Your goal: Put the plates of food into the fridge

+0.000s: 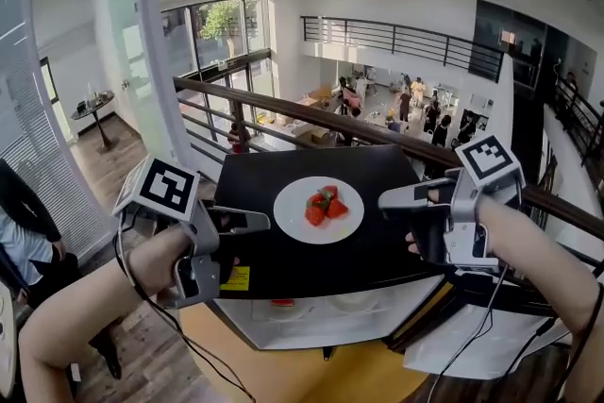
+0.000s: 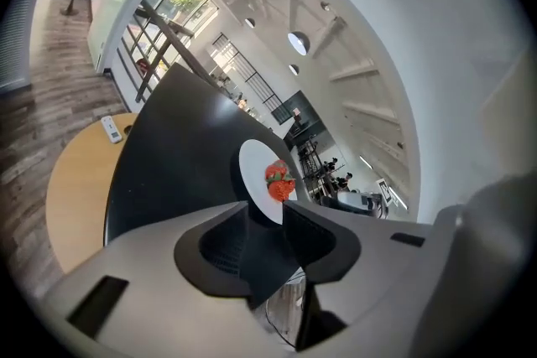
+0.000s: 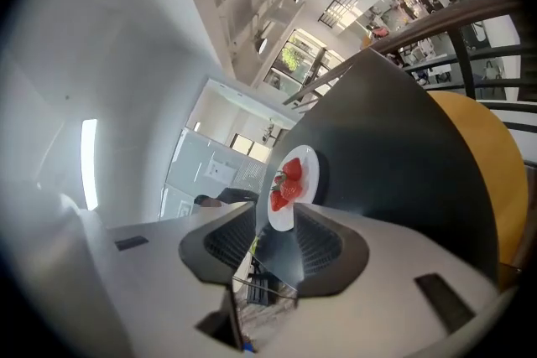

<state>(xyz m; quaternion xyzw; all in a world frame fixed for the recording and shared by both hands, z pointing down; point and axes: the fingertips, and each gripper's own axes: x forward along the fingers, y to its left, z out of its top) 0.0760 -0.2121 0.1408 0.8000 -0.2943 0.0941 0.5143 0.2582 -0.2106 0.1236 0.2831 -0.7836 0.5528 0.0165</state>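
Left claw (image 1: 249, 223) spread, right claw (image 1: 400, 200) spread, strawberry plate (image 1: 295, 196) between, untouched

Left gripper view: the lower rim of the plate (image 2: 254, 172) lies behind the left tongs (image 2: 265, 218). Head view: a person (image 1: 24, 231) is cut off by the left edge. The yellow label (image 1: 236, 278) bears print too small to read. The distant figures (image 1: 415, 104) (beyond the railing) are indistinct.

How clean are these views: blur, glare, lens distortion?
Head view: sharp and evenly lit, plate crisp on the black top, room lines bowed by the lens. Left gripper view: heavy fisheye, dark corners, scene tilted. Right gripper view: likewise, with the left wall washed out.
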